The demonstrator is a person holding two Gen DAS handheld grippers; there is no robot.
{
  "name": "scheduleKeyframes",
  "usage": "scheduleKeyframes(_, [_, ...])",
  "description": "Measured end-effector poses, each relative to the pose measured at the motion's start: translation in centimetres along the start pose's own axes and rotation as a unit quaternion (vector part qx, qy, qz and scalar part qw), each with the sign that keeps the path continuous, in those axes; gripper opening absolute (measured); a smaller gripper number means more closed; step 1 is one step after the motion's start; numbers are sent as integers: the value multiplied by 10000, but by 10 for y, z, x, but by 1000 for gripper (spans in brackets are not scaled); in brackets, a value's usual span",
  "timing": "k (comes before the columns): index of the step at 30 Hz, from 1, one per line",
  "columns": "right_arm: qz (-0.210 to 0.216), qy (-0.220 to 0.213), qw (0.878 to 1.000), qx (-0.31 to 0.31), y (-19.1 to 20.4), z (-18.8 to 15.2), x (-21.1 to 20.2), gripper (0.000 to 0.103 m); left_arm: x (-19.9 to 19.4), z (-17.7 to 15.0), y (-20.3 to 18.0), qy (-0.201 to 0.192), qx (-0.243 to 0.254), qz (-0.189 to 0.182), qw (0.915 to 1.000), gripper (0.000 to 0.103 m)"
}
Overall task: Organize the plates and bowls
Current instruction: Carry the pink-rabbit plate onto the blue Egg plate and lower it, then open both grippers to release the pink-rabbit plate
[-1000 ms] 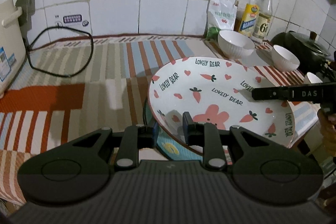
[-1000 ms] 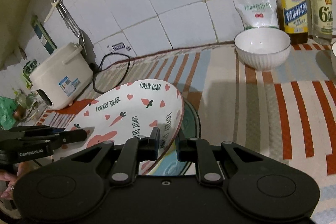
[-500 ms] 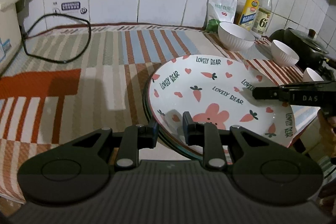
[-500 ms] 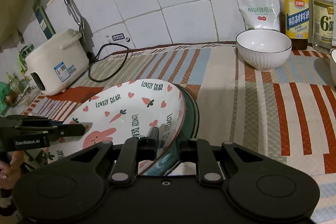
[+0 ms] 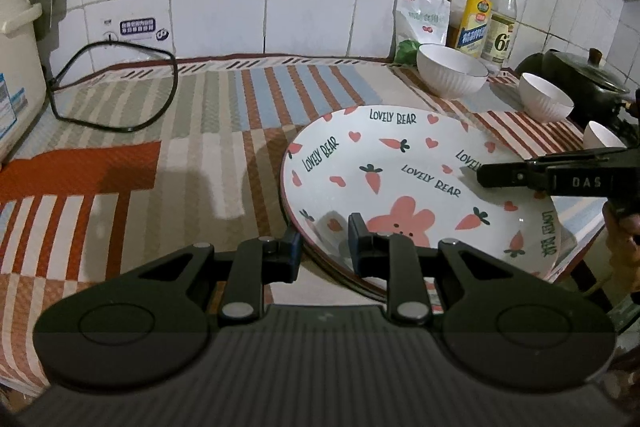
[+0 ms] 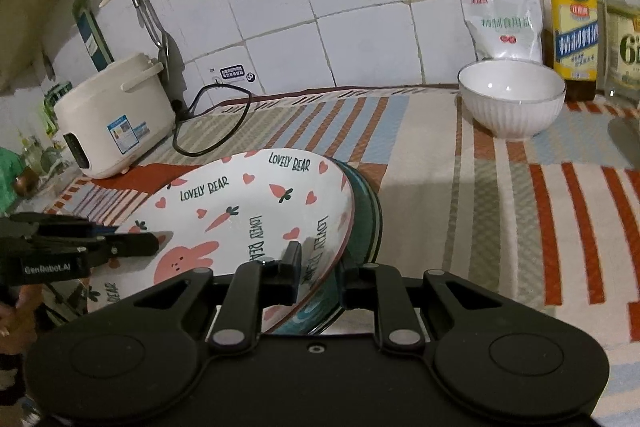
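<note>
Surroundings: rice cooker [image 6: 114,119] at far left of the counter [image 5: 208,131], its black cable [image 5: 116,87] looped beside it; large white ribbed bowl [image 6: 512,99] at far right by the tiled wall, in front of a salt bag [image 6: 502,23] and two bottles [image 6: 570,7].
Further bowls: two smaller white bowls [image 5: 546,101] and a dark lidded pot [image 5: 588,79] on the right in the left wrist view.
Obstructions: open striped cloth lies left of and beyond the plate.
Task item: "Lovely Bear" plate [image 5: 404,179], near edge of the counter, sitting on a dark green plate [image 6: 366,211].
Left gripper [image 5: 324,247]: nearly closed, pinching the near left rim of the "Lovely Bear" plate.
Right gripper [image 6: 320,271]: nearly closed, pinching the plate's rim on its right side; the outer finger appears to sit against the green plate.
Hidden: green plate mostly covered; whether the upper plate rests fully on it cannot be told; hands cut off at frame edges.
</note>
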State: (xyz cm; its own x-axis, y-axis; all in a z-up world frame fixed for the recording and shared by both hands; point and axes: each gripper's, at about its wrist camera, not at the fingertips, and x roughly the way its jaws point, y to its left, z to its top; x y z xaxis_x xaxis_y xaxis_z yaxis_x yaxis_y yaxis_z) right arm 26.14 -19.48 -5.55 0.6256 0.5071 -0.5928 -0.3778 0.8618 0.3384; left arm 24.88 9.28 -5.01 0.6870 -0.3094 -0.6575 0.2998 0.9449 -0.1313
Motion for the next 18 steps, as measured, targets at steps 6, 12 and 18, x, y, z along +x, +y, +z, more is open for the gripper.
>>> scheduleKeyframes(6, [-82, 48, 9999, -115, 4, 2, 5, 22, 3, -4, 5, -29, -65, -65, 10000, 22])
scheduleKeyframes(12, [-156, 720, 9952, -639, 19, 19, 9, 37, 2, -4, 4, -36, -91, -90, 9999, 23])
scheduleKeyframes(18, [-294, 1125, 9879, -1031, 32, 28, 6, 41, 6, 2, 9, 133, -196, -140, 9996, 24])
